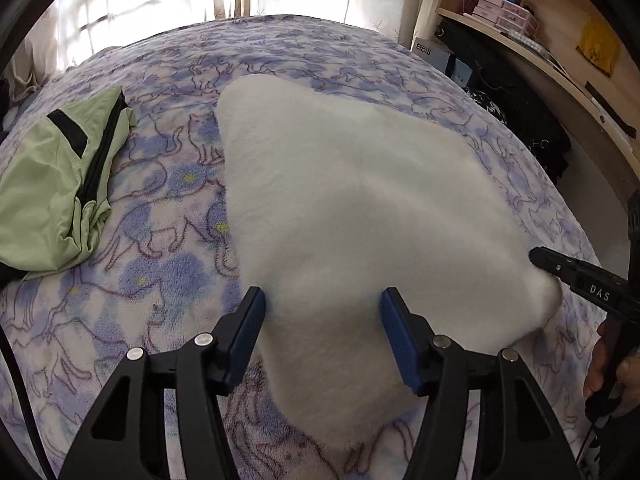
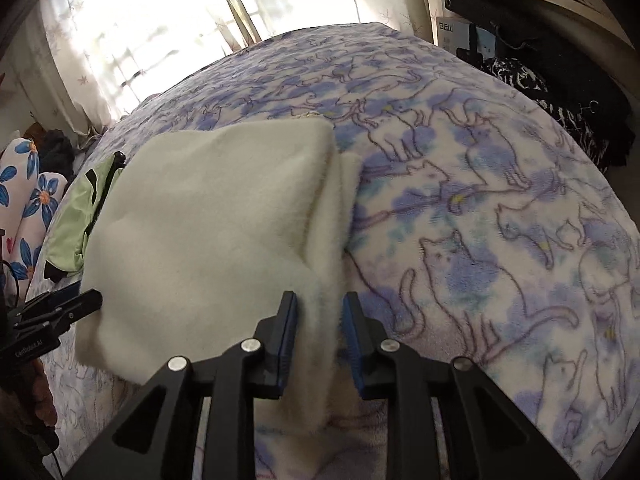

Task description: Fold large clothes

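A white fleece garment (image 1: 340,208), folded into a thick pad, lay in the middle of a bed covered by a purple cat-print blanket (image 1: 160,240). The left gripper (image 1: 322,300) stood half open, its blue pads on either side of the garment's near edge with fabric between them; whether they pressed it could not be told. The right gripper (image 2: 320,300) was narrowly parted around the garment's right near edge, its layers (image 2: 336,200) running between the jaws, contact likewise uncertain. A green jacket (image 1: 56,184) with black trim sat at the left of the bed. Curtains (image 2: 132,32) glowed at the far side, and shelves (image 1: 520,20) stood far right.
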Tool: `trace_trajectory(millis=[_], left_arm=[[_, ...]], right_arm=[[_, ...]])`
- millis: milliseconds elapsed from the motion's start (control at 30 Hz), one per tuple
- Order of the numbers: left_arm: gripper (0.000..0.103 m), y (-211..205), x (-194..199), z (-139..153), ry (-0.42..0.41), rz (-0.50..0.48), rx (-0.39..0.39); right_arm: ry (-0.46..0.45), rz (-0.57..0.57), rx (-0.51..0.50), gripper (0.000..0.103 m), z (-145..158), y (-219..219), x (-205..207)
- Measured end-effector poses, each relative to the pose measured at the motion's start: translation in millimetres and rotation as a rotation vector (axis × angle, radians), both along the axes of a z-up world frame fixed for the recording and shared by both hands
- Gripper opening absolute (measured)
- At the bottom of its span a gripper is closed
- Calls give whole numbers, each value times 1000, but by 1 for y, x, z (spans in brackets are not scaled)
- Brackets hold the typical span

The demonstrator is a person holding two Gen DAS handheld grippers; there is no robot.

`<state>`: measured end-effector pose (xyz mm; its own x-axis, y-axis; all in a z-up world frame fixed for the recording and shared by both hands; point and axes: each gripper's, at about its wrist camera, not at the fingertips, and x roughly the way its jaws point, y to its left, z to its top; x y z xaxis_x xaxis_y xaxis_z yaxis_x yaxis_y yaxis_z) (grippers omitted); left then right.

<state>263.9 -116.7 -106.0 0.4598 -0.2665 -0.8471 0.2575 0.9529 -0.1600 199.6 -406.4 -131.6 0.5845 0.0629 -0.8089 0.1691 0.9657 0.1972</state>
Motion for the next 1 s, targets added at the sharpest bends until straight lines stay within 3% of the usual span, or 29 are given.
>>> trace_trajectory(millis=[267, 500, 633, 733, 867, 1000], left_arm=[[59, 2, -10, 5, 15, 20, 28], [59, 15, -29, 22, -2, 30, 8], [61, 21, -42, 29, -12, 44, 57], [69, 28, -50, 32, -2, 67, 109], [71, 34, -54, 32, 42, 68, 157], [74, 44, -52, 31, 82, 108, 191]], right_arm=[[-5, -22, 9, 22, 10, 4, -15], [22, -5, 33, 25, 16, 20, -28], [43, -10, -16, 27, 19, 32, -36], [45, -16, -14, 34, 23, 36, -41], [63, -8, 29, 41, 28, 38, -45], [103, 12, 3, 52, 29, 43, -45]])
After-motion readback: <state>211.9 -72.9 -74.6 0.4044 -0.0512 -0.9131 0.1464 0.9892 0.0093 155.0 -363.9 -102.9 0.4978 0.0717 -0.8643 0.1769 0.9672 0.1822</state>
